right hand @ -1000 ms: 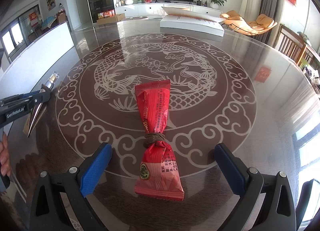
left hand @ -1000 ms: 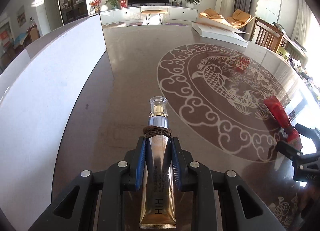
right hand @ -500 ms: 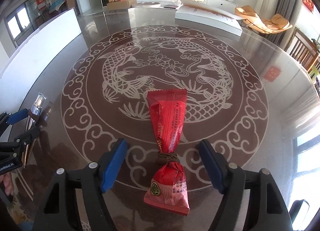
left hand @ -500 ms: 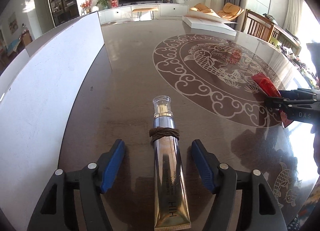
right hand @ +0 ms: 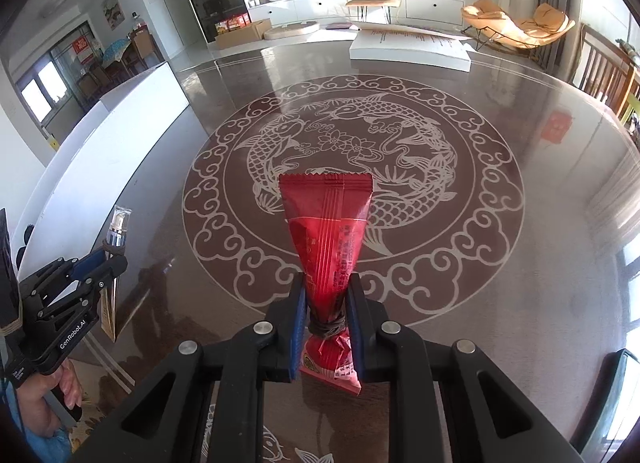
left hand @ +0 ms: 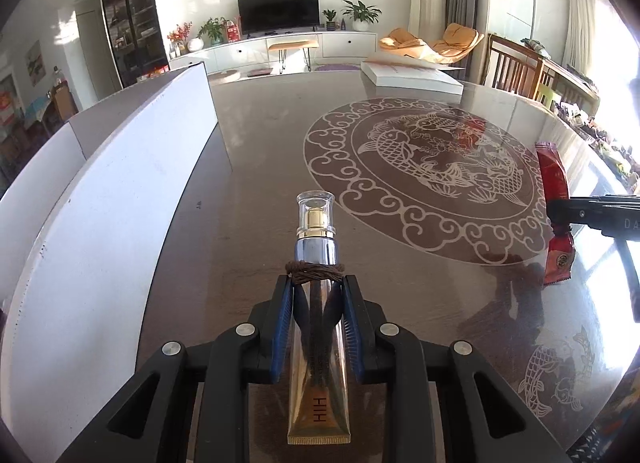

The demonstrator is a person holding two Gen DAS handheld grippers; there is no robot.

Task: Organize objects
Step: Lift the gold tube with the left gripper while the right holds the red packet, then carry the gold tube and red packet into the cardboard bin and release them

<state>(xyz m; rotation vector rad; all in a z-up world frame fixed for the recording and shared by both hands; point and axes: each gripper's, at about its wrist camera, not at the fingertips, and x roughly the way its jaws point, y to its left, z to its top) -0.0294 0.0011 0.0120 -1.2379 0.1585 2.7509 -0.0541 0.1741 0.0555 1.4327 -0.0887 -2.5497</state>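
Note:
A silver-gold cosmetic tube [left hand: 318, 327] with a clear cap and a brown cord round its neck sits between the blue pads of my left gripper [left hand: 317, 295], which is shut on it just behind the cord, above the brown table. In the right wrist view my right gripper [right hand: 326, 303] is shut on a red snack packet [right hand: 326, 231] at its cord-tied waist; the packet's wide end points away over the fish pattern. The left gripper [right hand: 102, 263] with the tube [right hand: 116, 229] appears at the left there. The red packet [left hand: 554, 199] and right gripper [left hand: 560, 211] show at the right of the left wrist view.
A long white box [left hand: 104, 199] lies along the table's left side, seen also as the white box [right hand: 108, 143]. A flat white box [right hand: 408, 49] rests at the far edge. A person's hand [right hand: 44, 407] grips the left handle. Wooden chairs [left hand: 516, 71] stand at the right.
Both grippers went from open around their objects half a second ago to shut on them. The left had opened and reclosed on the tube; the packet has risen off the table.

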